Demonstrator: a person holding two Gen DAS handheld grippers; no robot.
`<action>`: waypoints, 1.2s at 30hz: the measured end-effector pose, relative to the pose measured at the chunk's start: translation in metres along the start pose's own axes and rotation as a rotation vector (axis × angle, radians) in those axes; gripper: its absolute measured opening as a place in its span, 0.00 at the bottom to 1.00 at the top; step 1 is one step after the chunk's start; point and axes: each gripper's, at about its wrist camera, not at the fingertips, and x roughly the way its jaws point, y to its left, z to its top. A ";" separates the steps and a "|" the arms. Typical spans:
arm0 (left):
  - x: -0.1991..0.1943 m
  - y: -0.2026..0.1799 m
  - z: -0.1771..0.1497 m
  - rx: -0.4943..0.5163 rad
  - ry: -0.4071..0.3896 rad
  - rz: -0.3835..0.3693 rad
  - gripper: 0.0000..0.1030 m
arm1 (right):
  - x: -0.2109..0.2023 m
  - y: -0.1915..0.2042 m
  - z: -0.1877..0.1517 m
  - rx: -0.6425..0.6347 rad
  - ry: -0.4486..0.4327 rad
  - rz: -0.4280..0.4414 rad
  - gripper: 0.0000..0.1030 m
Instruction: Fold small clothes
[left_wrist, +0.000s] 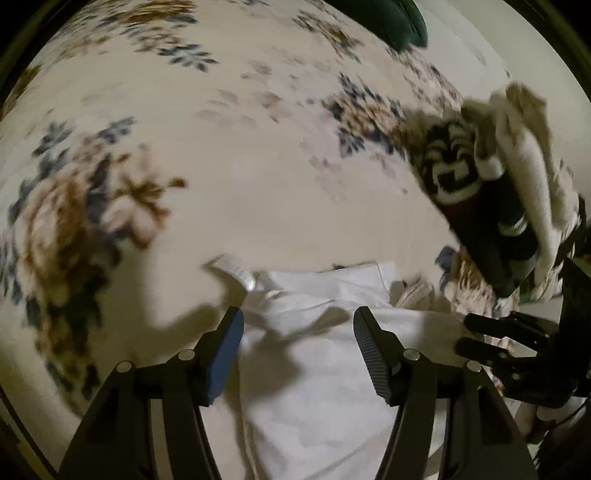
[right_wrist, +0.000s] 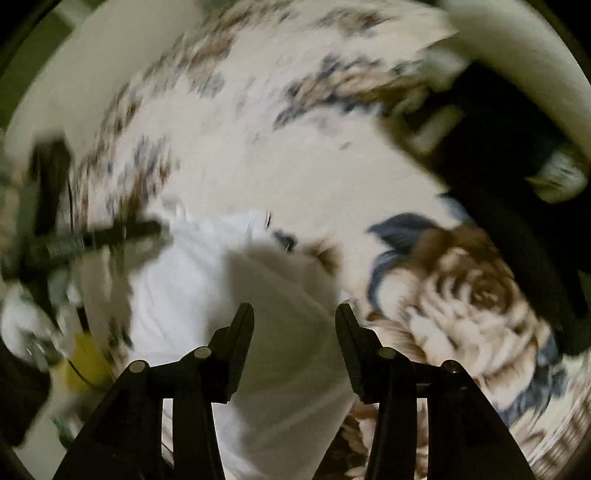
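Motion blur smears the clothes pile (right_wrist: 498, 155), perhaps dark garments, cut off at right

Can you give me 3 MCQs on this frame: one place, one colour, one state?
1. Where is the pile of dark and cream clothes in the left wrist view?
A. upper right
B. lower left
C. between the fingers

2. What colour is the garment under the left gripper?
A. red
B. white
C. black

3. How does the right gripper stand?
A. shut on the garment
B. open above it
C. out of view

Key: 1 A, the pile lies on the floral bedspread at upper right. 2 B, the cloth is plain white. 3 B, a clear gap shows between the fingers, nothing pinched.
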 end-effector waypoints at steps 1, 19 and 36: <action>0.005 -0.003 0.002 0.012 0.019 0.013 0.58 | 0.011 0.002 0.003 -0.016 0.034 -0.008 0.17; 0.030 -0.006 0.017 0.025 0.042 0.104 0.58 | 0.022 -0.023 0.029 0.157 -0.057 0.036 0.02; -0.044 0.024 -0.032 -0.065 -0.016 0.052 0.58 | -0.008 -0.004 0.022 0.158 -0.106 0.077 0.41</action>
